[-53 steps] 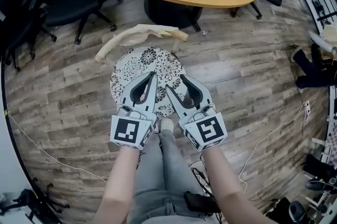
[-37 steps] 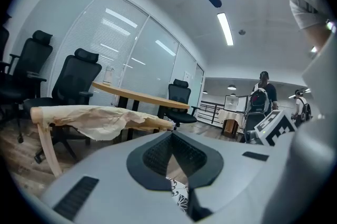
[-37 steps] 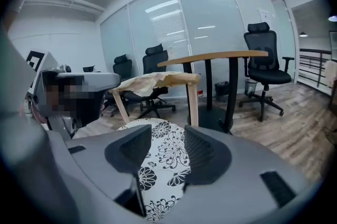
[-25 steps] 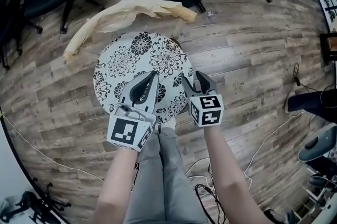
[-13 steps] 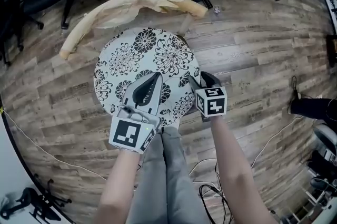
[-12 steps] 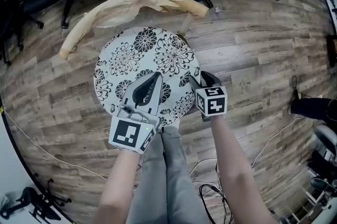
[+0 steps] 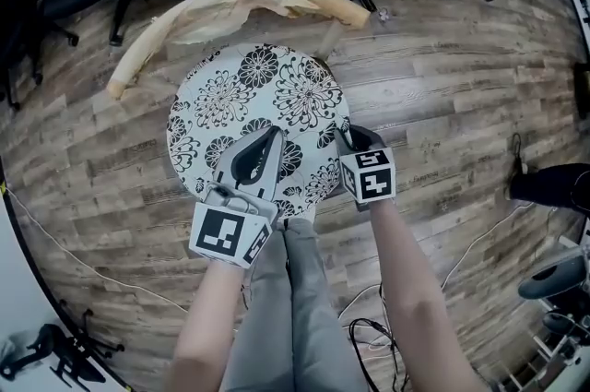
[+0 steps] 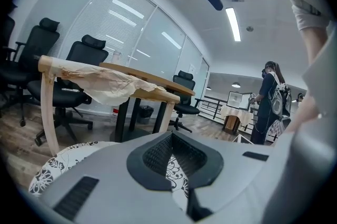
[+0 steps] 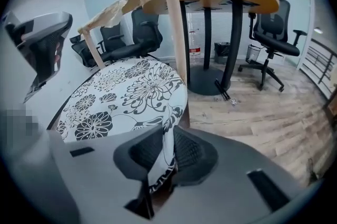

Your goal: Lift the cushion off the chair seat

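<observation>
**Right gripper pinches the cushion's rim; left gripper is closed above it**

The right gripper view shows the right gripper [image 9: 167,150] with its jaws clamped on a fold of the cushion [image 9: 122,92]. The black-and-white flowered fabric is caught between the two ribbed pads at the cushion's near right edge. The left gripper [image 8: 171,136] has its jaws pressed together at the tips with nothing between them. The flowered fabric shows only through the gap behind the tips.

In the head view, the left gripper [image 7: 273,134] lies over the near half of the round cushion [image 7: 244,90]. The right gripper [image 7: 352,141] sits at its right rim. The cushion lies on the wooden chair, whose paper-wrapped backrest [image 7: 230,7] curves round the far side.

The seat itself is hidden under the cushion, so I cannot tell whether the fabric has left it. In the head view, the right gripper's marker cube covers most of its jaws.

About two seconds ago the right gripper lay flat over the cushion beside the left one. Now it is turned on edge at the rim. The left gripper holds the same spot, and the last half second shows almost no change.
</observation>
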